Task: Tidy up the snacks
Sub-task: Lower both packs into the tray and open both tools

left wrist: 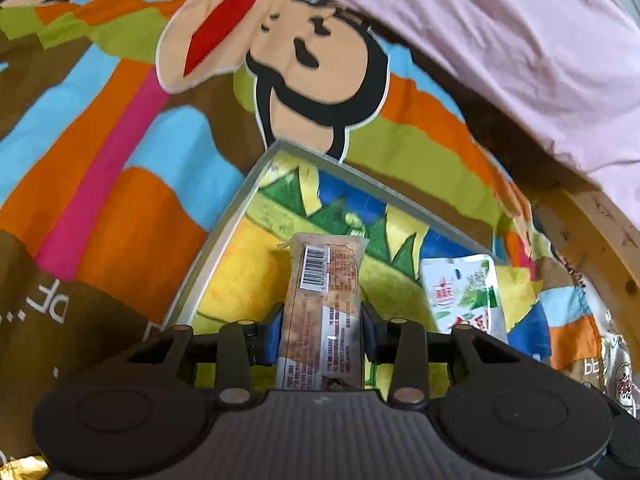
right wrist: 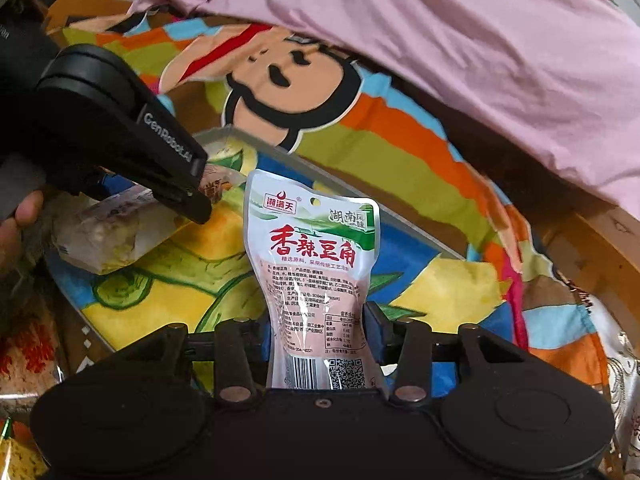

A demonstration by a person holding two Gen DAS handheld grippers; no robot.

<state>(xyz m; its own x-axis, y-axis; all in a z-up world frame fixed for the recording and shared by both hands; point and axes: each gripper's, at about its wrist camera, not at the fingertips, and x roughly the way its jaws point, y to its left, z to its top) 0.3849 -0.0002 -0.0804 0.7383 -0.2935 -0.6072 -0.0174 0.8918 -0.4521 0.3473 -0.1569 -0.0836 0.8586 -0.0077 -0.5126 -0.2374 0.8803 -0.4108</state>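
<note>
My left gripper (left wrist: 322, 320) is shut on a long clear-wrapped snack bar (left wrist: 326, 276) with a barcode, holding it above a shallow tray (left wrist: 224, 248) that has a bright cartoon print inside. My right gripper (right wrist: 324, 328) is shut on a white and green pouch (right wrist: 316, 248) with red lettering, pinched at its waist over the same tray (right wrist: 420, 236). The pouch (left wrist: 464, 292) also shows to the right of the snack bar. In the right wrist view the left gripper (right wrist: 196, 204) comes in from the left with the snack bar (right wrist: 108, 236), a hand (right wrist: 16, 220) behind it.
The tray lies on a colourful cartoon sheet (left wrist: 120, 128). A pink cloth (right wrist: 480, 60) covers the far right side. A wooden edge (left wrist: 592, 232) runs along the right. More snack packets (right wrist: 24, 352) lie at the lower left beside the tray.
</note>
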